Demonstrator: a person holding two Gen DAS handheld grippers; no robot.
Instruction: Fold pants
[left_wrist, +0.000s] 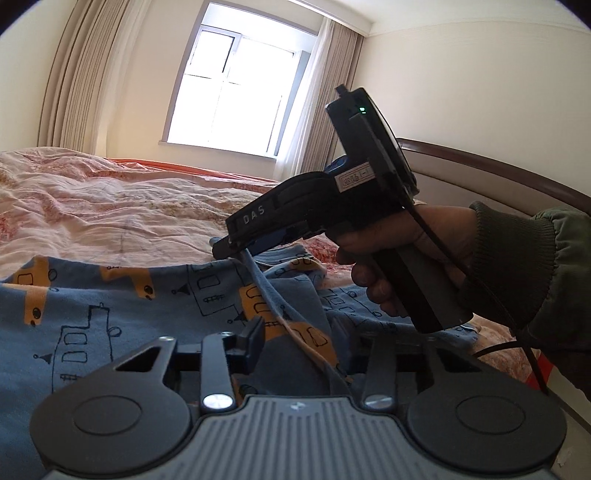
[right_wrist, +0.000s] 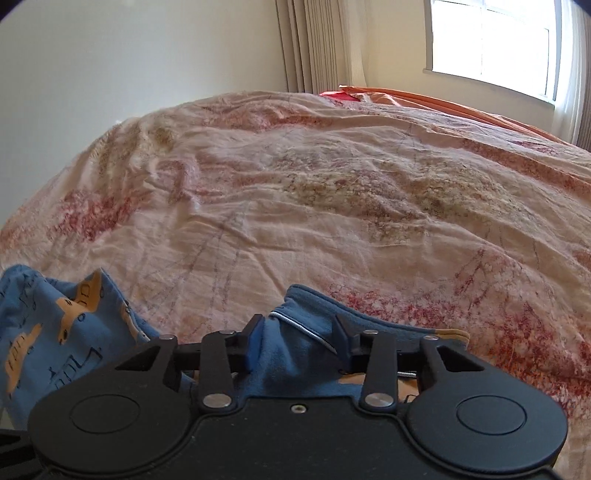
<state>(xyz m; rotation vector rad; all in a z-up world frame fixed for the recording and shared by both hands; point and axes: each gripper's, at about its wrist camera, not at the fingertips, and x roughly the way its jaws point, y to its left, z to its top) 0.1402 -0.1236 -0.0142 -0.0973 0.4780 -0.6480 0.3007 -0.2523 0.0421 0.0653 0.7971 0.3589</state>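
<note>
Plainly, the pants (left_wrist: 110, 306), blue with orange vehicle prints and line-drawn shapes, are spread in loose folds over the bed (left_wrist: 110, 206), on a pink floral bedcover (right_wrist: 295, 206); part of the fabric is lifted off the bed. Seen from the left wrist camera, the right hand-held gripper (left_wrist: 218, 249) is held by a hand (left_wrist: 399, 258) in a dark green ribbed sleeve (left_wrist: 532, 273); its tip is pressed together on a raised edge of the pants, from which a taut fold runs down toward the camera. From the right wrist camera, blue cloth and a thin pale cord (right_wrist: 306, 328) are seen bunched between that gripper's fingers (right_wrist: 253, 341), which stand a little apart around the bundle. The left hand-held gripper (left_wrist: 295, 345) is seen low over the pants; one finger (left_wrist: 255, 341) shows clearly, the other is hidden behind a fold of cloth, and it cannot be told whether fabric is pinched there. A bright window (left_wrist: 236, 81) with curtains (left_wrist: 81, 74) is seen beyond the bed; a dark wooden headboard (left_wrist: 498, 170) is seen at the right.
</note>
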